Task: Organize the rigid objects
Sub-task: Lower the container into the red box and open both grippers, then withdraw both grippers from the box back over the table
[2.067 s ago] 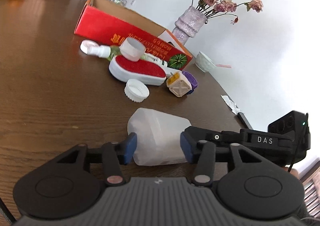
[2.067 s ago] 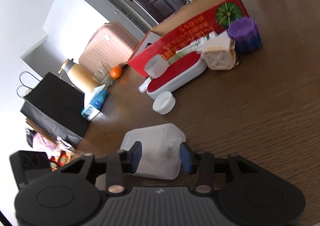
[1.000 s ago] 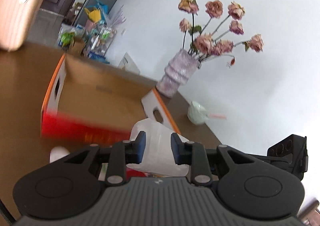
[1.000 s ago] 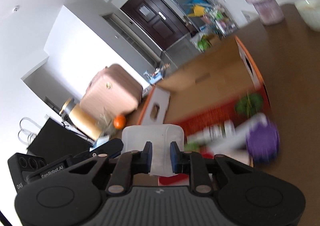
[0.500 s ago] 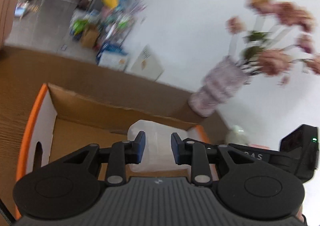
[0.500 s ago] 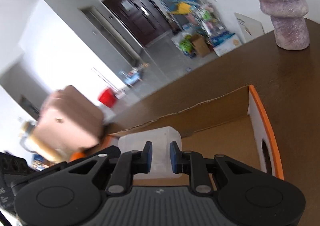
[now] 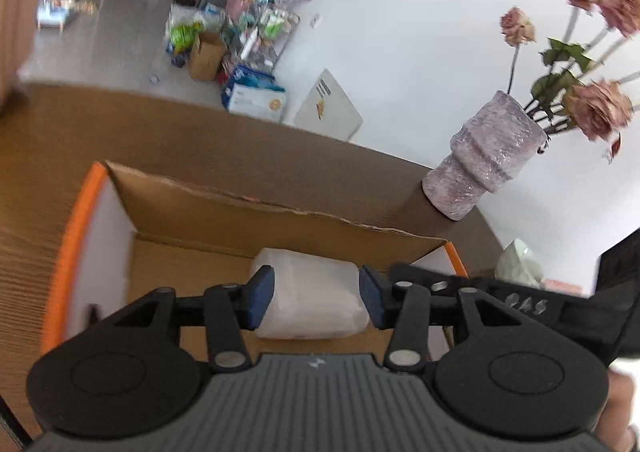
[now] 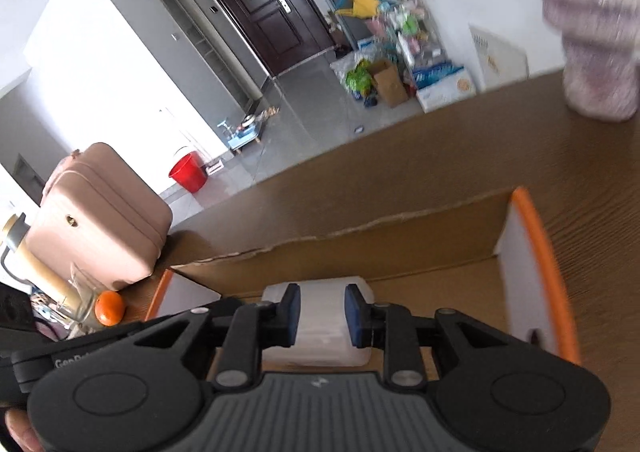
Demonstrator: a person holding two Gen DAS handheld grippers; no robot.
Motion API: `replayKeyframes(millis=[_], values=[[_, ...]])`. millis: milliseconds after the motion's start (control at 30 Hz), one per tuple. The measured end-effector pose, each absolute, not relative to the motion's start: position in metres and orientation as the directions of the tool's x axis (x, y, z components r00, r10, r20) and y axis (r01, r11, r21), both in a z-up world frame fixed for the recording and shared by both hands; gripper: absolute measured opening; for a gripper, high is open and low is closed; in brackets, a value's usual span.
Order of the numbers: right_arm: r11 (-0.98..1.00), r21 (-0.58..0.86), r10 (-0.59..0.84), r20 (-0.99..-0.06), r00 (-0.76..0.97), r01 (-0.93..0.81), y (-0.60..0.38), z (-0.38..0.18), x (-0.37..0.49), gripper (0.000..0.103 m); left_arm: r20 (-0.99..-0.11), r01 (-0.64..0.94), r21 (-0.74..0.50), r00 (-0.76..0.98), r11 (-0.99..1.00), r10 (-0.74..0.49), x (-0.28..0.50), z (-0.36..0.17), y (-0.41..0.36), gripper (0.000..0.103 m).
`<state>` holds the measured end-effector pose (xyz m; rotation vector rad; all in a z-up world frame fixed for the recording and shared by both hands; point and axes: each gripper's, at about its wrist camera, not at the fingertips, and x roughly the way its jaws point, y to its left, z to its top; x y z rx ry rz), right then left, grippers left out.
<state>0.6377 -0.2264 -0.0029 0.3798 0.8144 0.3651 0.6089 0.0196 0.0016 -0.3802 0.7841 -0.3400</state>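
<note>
A translucent white plastic container (image 7: 310, 298) lies on the floor of an open cardboard box (image 7: 256, 211) with orange-edged end walls. My left gripper (image 7: 316, 298) is open, its blue pads standing off either side of the container. In the right wrist view the same container (image 8: 320, 326) sits between the pads of my right gripper (image 8: 320, 314), which are closer to it; I cannot tell whether they still touch it. Both grippers reach into the box from opposite sides.
The box (image 8: 532, 260) sits on a brown wooden table (image 7: 36, 179). A purple vase (image 7: 480, 167) with dried roses stands behind it, a pale bowl (image 7: 520, 264) to its right. A pink suitcase (image 8: 100, 219), an orange (image 8: 110, 312) and a bottle are at the table's far end.
Both grippers carried the container from the table up over the box and lowered it inside. The left jaws have opened wide off it; the right jaws have opened slightly.
</note>
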Motion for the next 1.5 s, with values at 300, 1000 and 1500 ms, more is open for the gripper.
replayKeyframes(millis=[300, 1000, 1500], values=[[0.941, 0.296, 0.324, -0.638, 0.698, -0.166, -0.268, 0.088, 0.545, 0.045, -0.637, 0.162, -0.167, 0.735, 0.973, -0.232, 0.526, 0.1, 0.039, 0.069], [0.935, 0.246, 0.343, -0.458, 0.82, -0.254, -0.3, 0.168, 0.28, 0.082, -0.368, 0.07, 0.194, 0.93, 0.978, 0.006, 0.282, 0.187, 0.038, 0.101], [0.952, 0.054, 0.301, -0.346, 0.889, -0.301, -0.261, 0.03, 0.139, 0.087, -0.176, -0.109, 0.116, 0.976, 0.987, 0.128, 0.122, 0.036, 0.037, 0.103]])
